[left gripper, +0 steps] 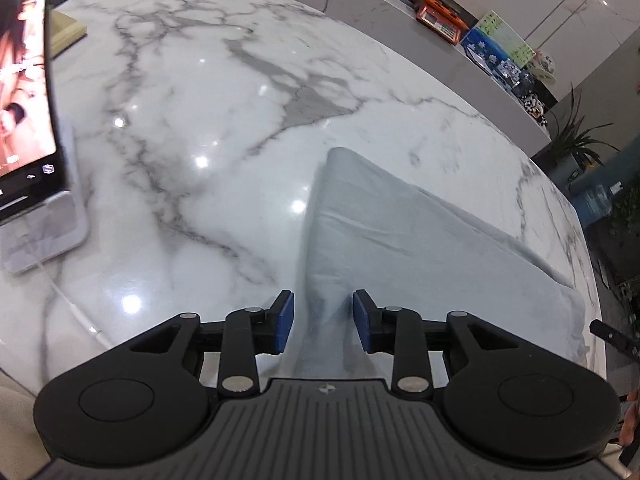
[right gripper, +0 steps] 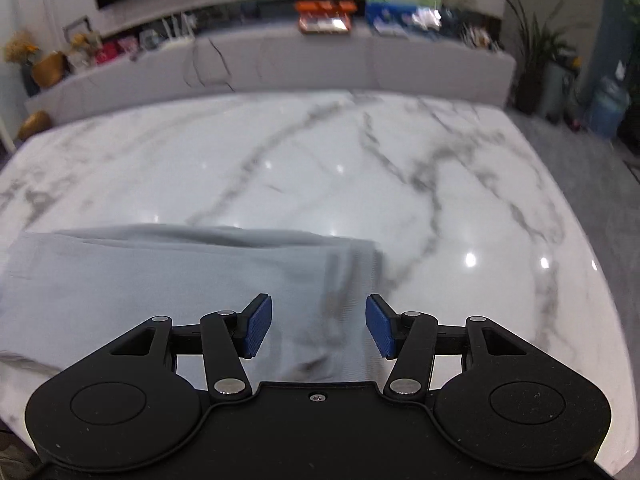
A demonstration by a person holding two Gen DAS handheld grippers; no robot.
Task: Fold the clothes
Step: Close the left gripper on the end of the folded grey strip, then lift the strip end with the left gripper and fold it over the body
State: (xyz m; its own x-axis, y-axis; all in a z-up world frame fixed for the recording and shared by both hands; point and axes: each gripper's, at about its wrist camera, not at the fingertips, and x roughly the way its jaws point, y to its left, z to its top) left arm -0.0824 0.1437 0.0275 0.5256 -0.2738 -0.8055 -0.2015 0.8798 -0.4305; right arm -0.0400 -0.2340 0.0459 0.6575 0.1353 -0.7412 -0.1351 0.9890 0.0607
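Note:
A light grey folded garment [left gripper: 400, 232] lies on the white marble table [left gripper: 192, 92]. In the left wrist view my left gripper [left gripper: 323, 322] is open, its blue pads on either side of the garment's near left edge, with cloth between them. In the right wrist view the same garment [right gripper: 168, 276] lies at the lower left, and my right gripper [right gripper: 319, 328] is open over its near right corner, with cloth between the pads. Whether the pads touch the cloth I cannot tell.
A tablet on a white stand [left gripper: 28, 120] with a lit screen stands at the table's left. A book [left gripper: 66, 32] lies behind it. A grey bench [right gripper: 280, 60] with boxes and ornaments runs behind the table. Plants [right gripper: 536, 52] and a water bottle [right gripper: 608, 104] stand at the far right.

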